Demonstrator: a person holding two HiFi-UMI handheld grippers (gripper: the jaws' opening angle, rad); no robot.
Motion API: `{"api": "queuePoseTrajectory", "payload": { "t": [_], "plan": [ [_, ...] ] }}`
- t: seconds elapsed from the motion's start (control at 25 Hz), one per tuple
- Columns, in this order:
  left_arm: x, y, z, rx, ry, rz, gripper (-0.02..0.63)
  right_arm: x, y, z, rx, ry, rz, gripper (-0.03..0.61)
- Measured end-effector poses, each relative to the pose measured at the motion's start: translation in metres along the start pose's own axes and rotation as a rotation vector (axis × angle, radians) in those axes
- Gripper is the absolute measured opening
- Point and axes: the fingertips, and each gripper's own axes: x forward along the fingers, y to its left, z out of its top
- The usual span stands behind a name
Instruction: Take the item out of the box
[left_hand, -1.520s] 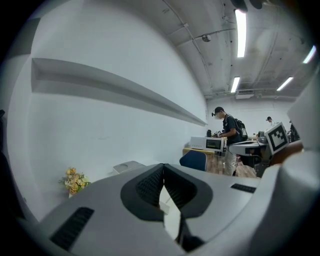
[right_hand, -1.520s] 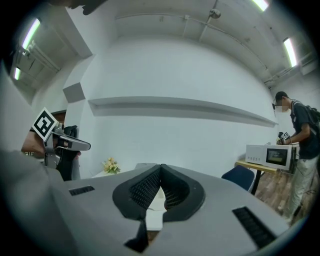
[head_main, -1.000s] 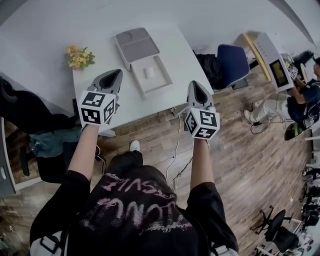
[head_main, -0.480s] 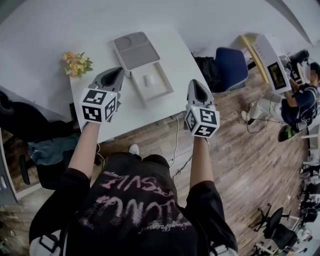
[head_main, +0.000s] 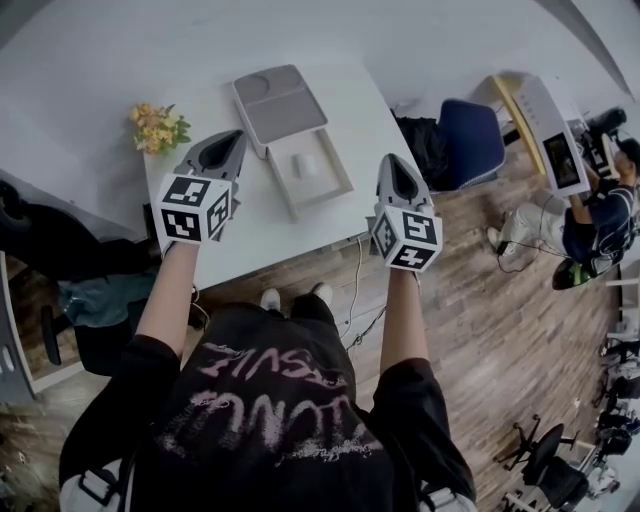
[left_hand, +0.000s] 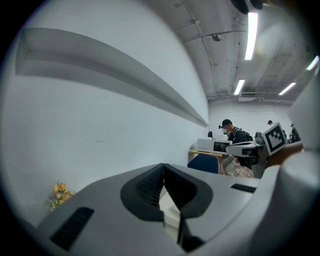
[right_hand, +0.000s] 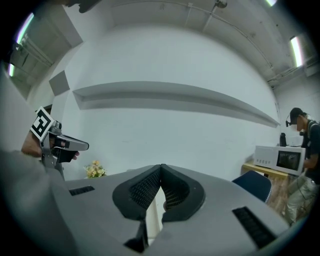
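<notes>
**Both grippers closing in on the box, nothing gripped yet**

Arms out in front, forearms almost straight, and the left gripper (head_main: 237, 137) and right gripper (head_main: 389, 161) point nearly level over the table (head_main: 245, 235). They sit one on each side of the box (head_main: 340, 185): the left just beside its left wall, the right off its right wall, over the table's edge.

Compared with a second ago, the person has stepped up. Both shoes now show below the near table edge where only one showed before, and both grippers have slid forward together, keeping the same spacing either side of the box. No tilt, no roll on either one.

Now the fingers. In the left gripper view the jaws are pressed together at the tips, nothing caught between them. Same story in the right gripper view: pads meeting, no object in the grip.

The item (head_main: 305, 165), small and white, lies in the middle of the box's open tray, clear of both grippers. The lid (head_main: 278, 100) lies just beyond the tray. Flowers (head_main: 156, 125) stand to the left of the box.
</notes>
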Motion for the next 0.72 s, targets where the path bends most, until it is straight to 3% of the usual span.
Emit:
{"api": "queuePoseTrajectory", "payload": {
  "t": [0.72],
  "plan": [
    [0.055, -0.007, 0.016, -0.010, -0.002, 0.099, 0.002, 0.061, -0.047, 0.006, 0.006, -0.007, 0.109, 0.009]
  ]
}}
